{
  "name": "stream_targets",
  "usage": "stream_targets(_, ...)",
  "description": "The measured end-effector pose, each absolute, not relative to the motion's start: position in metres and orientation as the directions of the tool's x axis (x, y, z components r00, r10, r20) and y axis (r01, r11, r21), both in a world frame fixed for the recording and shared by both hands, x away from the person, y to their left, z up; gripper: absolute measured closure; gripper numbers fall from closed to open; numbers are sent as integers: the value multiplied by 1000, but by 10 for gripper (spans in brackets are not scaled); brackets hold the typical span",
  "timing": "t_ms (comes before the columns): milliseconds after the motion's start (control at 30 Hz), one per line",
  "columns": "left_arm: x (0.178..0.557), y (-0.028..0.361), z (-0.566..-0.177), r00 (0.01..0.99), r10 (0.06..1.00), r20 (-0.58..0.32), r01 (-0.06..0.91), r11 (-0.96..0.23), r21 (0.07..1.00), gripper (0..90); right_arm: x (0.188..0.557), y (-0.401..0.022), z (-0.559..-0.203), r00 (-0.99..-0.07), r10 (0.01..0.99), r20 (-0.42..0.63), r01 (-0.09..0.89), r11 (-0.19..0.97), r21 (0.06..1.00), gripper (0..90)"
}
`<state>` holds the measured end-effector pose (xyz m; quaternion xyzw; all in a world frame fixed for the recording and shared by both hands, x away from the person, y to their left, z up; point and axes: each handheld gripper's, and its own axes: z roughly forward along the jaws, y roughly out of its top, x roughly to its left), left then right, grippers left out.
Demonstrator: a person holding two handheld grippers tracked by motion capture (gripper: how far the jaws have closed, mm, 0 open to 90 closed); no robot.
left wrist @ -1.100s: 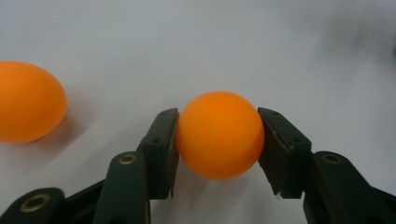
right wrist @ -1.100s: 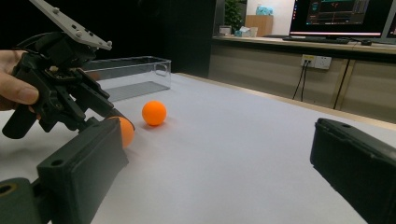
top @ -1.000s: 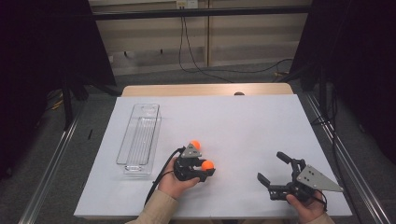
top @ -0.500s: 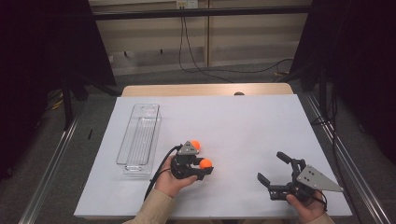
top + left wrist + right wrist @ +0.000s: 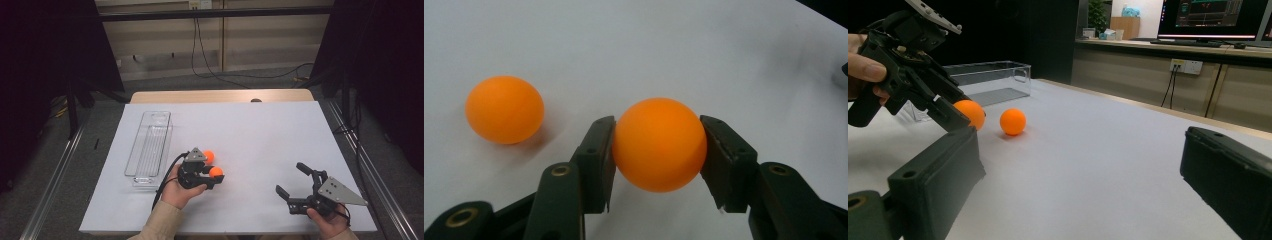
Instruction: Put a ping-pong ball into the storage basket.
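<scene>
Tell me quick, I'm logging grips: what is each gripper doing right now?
Left gripper: shut on one orange ball; the other orange ball lies loose on the table.
Right gripper: open, holding nothing.

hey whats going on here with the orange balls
A person holds a gripper in each hand at a white table. The left gripper is shut on one orange ball, low over the tabletop. A second orange ball lies loose on the table beside it. A clear plastic tray sits to the left with nothing visible in it. The right gripper rests apart near the table's front edge, its jaws open and holding nothing.
</scene>
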<state>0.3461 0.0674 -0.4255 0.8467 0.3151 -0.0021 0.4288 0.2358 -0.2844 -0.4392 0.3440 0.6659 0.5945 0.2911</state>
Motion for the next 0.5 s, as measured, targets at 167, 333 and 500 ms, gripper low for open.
stream_targets(167,347,70,-424,799,534,-278,544,-441,714,508,236,-284,-439,-593,805,22,111,55,992,24)
stream_targets(333,349,73,-421,795,539,-278,545,-431,719,508,236,-284,-439,-595,803,22,112,56,992,24)
stream_targets(500,350,76,-419,790,546,-278,549,-429,717,508,236,-284,-439,-594,804,22,111,55,992,24)
